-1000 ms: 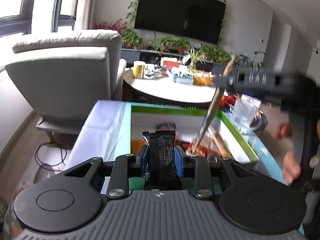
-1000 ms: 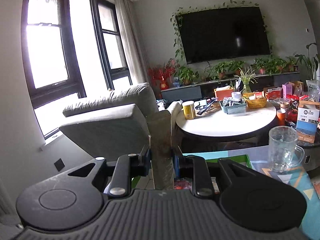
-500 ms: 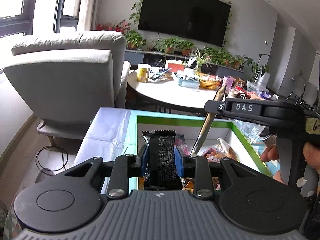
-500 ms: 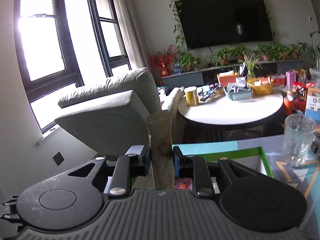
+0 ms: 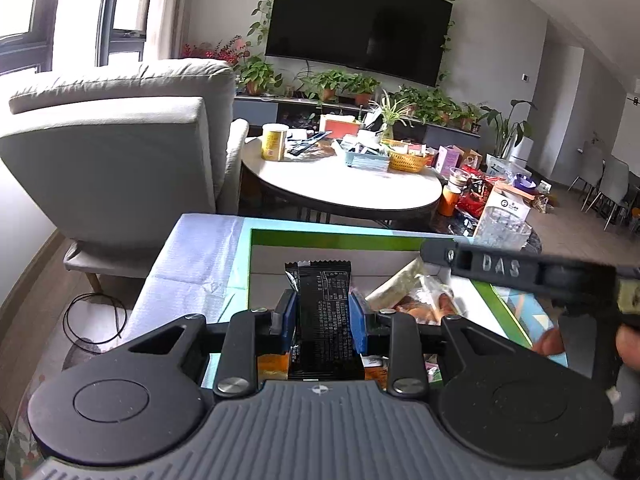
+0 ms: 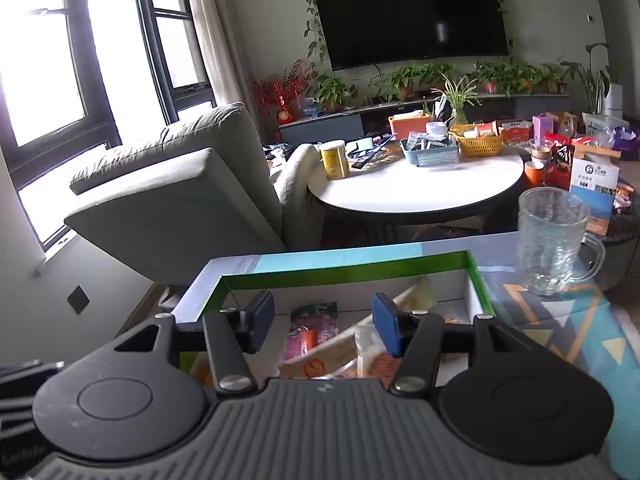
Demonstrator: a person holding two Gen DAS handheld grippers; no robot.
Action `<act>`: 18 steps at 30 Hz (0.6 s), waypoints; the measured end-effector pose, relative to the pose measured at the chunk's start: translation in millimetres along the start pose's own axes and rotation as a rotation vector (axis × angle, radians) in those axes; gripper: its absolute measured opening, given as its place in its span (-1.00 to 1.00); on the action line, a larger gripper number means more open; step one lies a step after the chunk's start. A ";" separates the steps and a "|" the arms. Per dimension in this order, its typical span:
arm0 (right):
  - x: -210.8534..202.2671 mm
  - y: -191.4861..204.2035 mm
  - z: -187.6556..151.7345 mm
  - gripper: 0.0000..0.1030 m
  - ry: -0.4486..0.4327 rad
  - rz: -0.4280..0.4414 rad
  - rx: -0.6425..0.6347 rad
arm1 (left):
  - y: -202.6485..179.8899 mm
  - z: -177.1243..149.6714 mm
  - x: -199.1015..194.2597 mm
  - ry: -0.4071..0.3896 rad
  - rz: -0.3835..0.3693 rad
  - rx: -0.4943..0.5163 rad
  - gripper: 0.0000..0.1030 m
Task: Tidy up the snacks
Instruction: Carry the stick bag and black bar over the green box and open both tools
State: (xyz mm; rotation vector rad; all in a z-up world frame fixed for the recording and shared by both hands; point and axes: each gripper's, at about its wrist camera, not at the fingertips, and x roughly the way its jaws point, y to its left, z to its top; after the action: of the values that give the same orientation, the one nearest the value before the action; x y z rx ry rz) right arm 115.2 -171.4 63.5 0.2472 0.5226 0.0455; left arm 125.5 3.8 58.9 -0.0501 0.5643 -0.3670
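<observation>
My left gripper (image 5: 323, 316) is shut on a black snack bar (image 5: 323, 312) and holds it upright over the green-rimmed white box (image 5: 320, 238). My right gripper (image 6: 324, 320) is open and empty above the same box (image 6: 340, 270); it also shows in the left wrist view (image 5: 500, 266) at the right. A long tan snack packet (image 6: 340, 350) lies slanted in the box, also seen in the left wrist view (image 5: 394, 286). A pink packet (image 6: 310, 330) and orange snacks (image 5: 424, 306) lie inside too.
A glass mug (image 6: 550, 240) stands on the patterned cloth right of the box. A grey armchair (image 5: 120, 152) is behind at left. A round white table (image 6: 416, 188) with a yellow can, baskets and boxes stands beyond.
My right gripper has opened and let go of the tan packet, which now lies slanted in the box. It has dropped lower over the box. The left gripper still holds the black bar.
</observation>
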 end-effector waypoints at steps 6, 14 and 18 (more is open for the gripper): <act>-13.1 -7.7 -6.8 -0.48 -0.011 -0.007 -0.026 | -16.2 4.4 9.6 0.006 -0.010 0.040 -0.49; -26.6 -34.2 -23.1 -0.48 0.013 -0.047 0.002 | -32.1 5.0 36.5 0.029 0.018 0.049 -0.44; -28.9 -46.3 -28.8 -0.48 0.028 -0.065 0.030 | -34.5 2.9 41.5 0.049 0.004 0.036 -0.25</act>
State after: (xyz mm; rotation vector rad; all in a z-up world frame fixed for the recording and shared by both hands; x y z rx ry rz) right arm 74.8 -213.0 42.0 0.2592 0.5590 -0.0220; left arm 148.2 -43.3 45.2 -0.0053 0.6059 -0.3748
